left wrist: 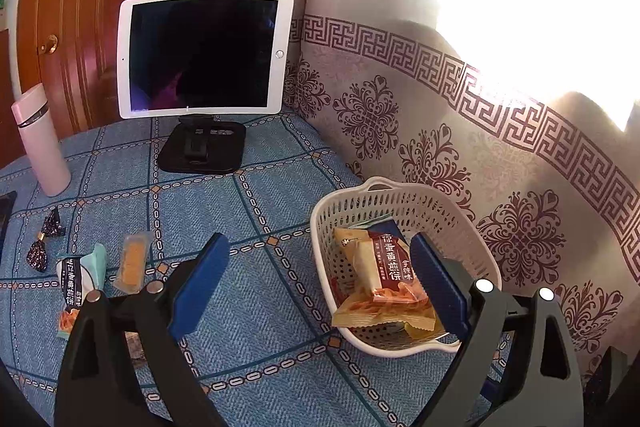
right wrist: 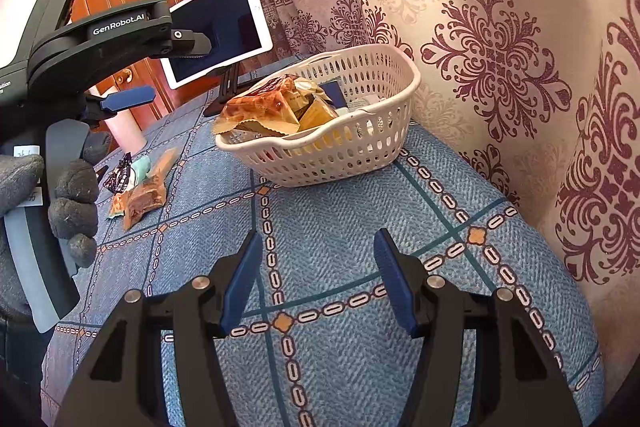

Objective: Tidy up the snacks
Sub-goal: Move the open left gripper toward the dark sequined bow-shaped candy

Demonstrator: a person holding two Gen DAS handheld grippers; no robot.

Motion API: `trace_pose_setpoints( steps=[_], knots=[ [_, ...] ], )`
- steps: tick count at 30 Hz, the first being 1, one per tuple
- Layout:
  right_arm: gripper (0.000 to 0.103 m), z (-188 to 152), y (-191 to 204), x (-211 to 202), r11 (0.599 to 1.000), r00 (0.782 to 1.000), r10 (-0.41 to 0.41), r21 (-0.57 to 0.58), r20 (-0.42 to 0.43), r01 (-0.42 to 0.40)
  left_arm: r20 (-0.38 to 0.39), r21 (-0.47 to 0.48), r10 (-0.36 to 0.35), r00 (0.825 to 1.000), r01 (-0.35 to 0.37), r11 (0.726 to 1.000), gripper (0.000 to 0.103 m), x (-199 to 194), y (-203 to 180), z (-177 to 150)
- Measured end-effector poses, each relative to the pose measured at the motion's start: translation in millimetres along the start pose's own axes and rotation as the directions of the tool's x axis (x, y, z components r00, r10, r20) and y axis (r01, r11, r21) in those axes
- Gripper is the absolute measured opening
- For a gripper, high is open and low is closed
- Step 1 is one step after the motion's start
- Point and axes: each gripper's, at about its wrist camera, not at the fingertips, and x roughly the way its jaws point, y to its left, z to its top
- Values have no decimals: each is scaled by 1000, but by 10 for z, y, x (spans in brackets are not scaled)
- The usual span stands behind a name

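A white perforated basket (left wrist: 400, 195) stands on the blue checked tablecloth (left wrist: 260, 211) by the curtain and holds several snack packets; the top one is an orange and red packet (left wrist: 388, 275). My left gripper (left wrist: 318, 243) is open wide beside the basket's near left rim, with nothing pressed between its pads. To its left lie loose snacks: an orange bar in clear wrap (left wrist: 134, 263), a dark-labelled packet (left wrist: 74, 287) and a teal packet (left wrist: 96, 259). My right gripper (right wrist: 318, 239) is open over bare cloth in front of the basket (right wrist: 328, 151), holding nothing.
A white tablet on a black stand (left wrist: 200, 55) stands at the back, with a pink bottle (left wrist: 40, 143) to its left. Two small dark wrappers (left wrist: 44, 239) lie near the left edge. A patterned curtain (left wrist: 500, 147) borders the right side. A gloved hand (right wrist: 72, 203) holds the left gripper.
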Motion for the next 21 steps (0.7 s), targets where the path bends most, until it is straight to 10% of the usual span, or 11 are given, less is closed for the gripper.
trace_pose_setpoints(
  steps=[21],
  knots=[
    [59, -24, 333, 66, 997, 997, 53, -59, -54, -56, 0, -167, 201, 980, -198, 966, 93, -261, 1092, -98]
  ],
)
